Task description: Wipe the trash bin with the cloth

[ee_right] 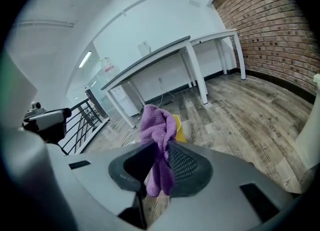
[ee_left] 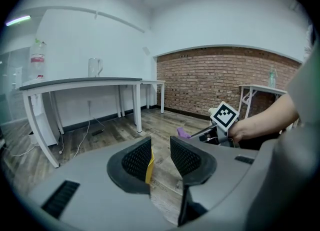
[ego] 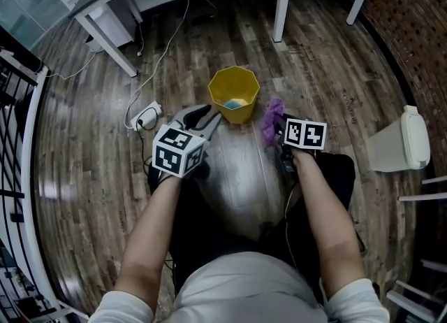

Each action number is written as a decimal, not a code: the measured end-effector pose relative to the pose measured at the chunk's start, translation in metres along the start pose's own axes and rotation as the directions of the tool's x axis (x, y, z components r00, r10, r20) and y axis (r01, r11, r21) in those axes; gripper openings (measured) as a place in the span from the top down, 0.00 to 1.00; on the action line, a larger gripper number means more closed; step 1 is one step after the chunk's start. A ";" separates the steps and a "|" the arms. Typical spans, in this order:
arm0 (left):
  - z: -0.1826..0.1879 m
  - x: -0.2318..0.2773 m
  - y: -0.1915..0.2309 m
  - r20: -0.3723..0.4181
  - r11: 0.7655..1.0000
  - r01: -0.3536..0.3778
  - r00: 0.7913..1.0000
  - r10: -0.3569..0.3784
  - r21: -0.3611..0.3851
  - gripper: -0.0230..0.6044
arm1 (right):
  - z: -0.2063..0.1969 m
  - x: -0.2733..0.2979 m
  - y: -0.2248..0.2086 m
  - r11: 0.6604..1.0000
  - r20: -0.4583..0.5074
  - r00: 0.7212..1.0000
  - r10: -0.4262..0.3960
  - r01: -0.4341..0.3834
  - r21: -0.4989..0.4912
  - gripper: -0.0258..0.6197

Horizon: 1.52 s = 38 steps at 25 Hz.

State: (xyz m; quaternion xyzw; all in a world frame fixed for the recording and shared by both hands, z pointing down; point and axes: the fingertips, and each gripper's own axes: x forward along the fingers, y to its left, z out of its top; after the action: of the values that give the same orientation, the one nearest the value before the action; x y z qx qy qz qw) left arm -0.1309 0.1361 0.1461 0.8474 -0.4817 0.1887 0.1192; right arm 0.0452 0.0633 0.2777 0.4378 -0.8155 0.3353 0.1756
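The yellow trash bin [ego: 234,92] stands upright on the wood floor ahead of me, with something blue inside it. My right gripper [ego: 278,133] is shut on a purple cloth [ego: 272,117], which bunches above the jaws and hangs below them [ee_right: 157,130], just right of the bin. In the right gripper view the bin's yellow edge [ee_right: 179,127] shows behind the cloth. My left gripper [ego: 211,115] hovers by the bin's near left side. Its jaws [ee_left: 160,157] stand apart with nothing held; a sliver of the bin [ee_left: 149,167] shows through the gap.
A white lidded bin [ego: 405,140] stands at the right. A white power strip [ego: 147,115] with cables lies left of the yellow bin. White table legs [ego: 281,7] rise beyond it, a brick wall [ee_left: 225,82] runs on the right, and a black railing [ego: 14,105] on the left.
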 end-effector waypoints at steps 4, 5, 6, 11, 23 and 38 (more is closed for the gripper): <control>0.002 -0.013 -0.009 0.029 1.000 0.000 1.000 0.001 -0.027 0.77 | 0.006 -0.015 0.008 1.000 0.032 0.999 0.011 -0.011 0.013 0.82; 0.003 -0.016 -0.011 0.037 0.999 0.000 0.999 0.002 -0.035 0.77 | 0.008 -0.020 0.010 1.000 0.040 0.999 0.013 -0.014 0.016 0.82; 0.005 -0.019 -0.014 0.045 0.999 0.000 0.999 0.002 -0.043 0.77 | 0.009 -0.024 0.012 1.000 0.049 0.999 0.015 -0.016 0.020 0.82; 0.008 -0.036 -0.026 0.090 0.997 0.009 0.996 -0.002 -0.078 0.77 | 0.015 -0.047 0.023 0.999 0.098 0.995 0.027 -0.032 0.040 0.82; 0.011 -0.065 -0.046 0.184 0.986 0.049 0.983 -0.019 -0.159 0.78 | 0.019 -0.080 0.043 0.992 0.185 0.981 0.063 -0.082 0.096 0.82; -0.001 -0.092 -0.053 0.246 0.969 0.071 0.969 -0.011 -0.238 0.89 | 0.012 -0.114 0.067 0.987 0.262 0.960 0.097 -0.126 0.097 0.82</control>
State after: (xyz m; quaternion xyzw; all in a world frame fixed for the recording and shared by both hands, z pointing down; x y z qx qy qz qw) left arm -0.1279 0.2339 0.1058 0.8528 -0.4944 0.0201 0.1669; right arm 0.0523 0.1491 0.1766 0.4402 -0.8344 0.3308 0.0242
